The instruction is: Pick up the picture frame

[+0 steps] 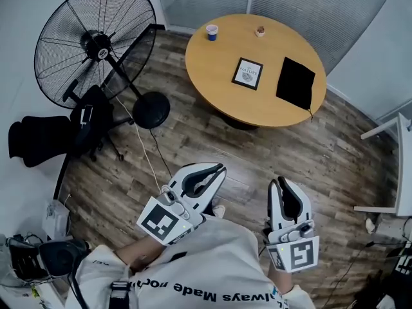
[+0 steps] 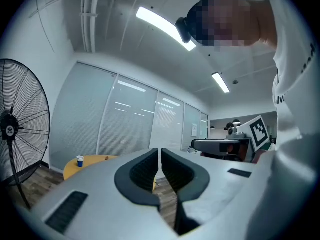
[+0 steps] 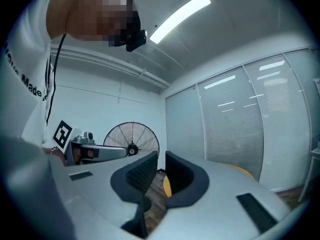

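The picture frame, black-edged with a white print, lies flat near the middle of the round wooden table at the top of the head view. Both grippers are held close to the person's body, far from the table and over the wood floor. My left gripper has its jaws closed to a thin slit with nothing between them. My right gripper also holds nothing, and only a narrow gap shows between its jaws. The frame does not show in either gripper view.
A black cloth lies right of the frame. A blue cup and a small brown object sit at the table's far edge. A large floor fan and a black chair stand at the left.
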{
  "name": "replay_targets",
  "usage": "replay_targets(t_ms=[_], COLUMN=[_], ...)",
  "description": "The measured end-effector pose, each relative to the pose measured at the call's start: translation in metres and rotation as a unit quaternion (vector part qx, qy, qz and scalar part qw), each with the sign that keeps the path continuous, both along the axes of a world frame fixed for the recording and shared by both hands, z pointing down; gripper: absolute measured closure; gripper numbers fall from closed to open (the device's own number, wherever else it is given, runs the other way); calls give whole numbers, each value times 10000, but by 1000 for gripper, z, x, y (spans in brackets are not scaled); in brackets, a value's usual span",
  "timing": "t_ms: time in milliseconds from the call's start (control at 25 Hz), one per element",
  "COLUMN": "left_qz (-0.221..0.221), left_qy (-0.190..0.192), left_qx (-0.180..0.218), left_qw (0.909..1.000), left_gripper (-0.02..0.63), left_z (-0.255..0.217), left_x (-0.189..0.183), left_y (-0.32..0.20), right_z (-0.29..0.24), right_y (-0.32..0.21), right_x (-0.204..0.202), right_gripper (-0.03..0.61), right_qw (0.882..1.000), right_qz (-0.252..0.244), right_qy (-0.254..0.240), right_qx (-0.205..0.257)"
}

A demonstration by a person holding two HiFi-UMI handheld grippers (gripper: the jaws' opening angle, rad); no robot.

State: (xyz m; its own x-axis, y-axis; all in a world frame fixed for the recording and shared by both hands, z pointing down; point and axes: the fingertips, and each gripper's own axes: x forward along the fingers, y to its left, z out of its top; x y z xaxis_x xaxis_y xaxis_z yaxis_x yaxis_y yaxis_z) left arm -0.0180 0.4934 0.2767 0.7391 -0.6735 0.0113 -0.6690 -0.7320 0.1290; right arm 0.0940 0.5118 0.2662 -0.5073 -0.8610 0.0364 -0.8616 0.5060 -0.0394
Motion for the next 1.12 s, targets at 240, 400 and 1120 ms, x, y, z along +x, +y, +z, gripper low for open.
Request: replay_targets(t_ms=[240, 400, 1120], left_qz=[68, 105, 171], left_qy=[54, 57, 57], left_qx=[4, 6, -29], left_qw=[10000, 9999, 9998], left_gripper=[572, 572, 572], left_z=[-1, -2, 8], left_x=[-15, -24, -95], left_y=[-46, -82, -235], right_z=[-1, -3, 2], right_y=[-46, -80, -229], right_x=[-21, -31, -101], right_gripper=[511, 511, 511], right_qw=[10000, 9998, 9991], right_qz=[1, 42, 172], right_qy=[85, 171, 389], right_qx=[1, 7, -80])
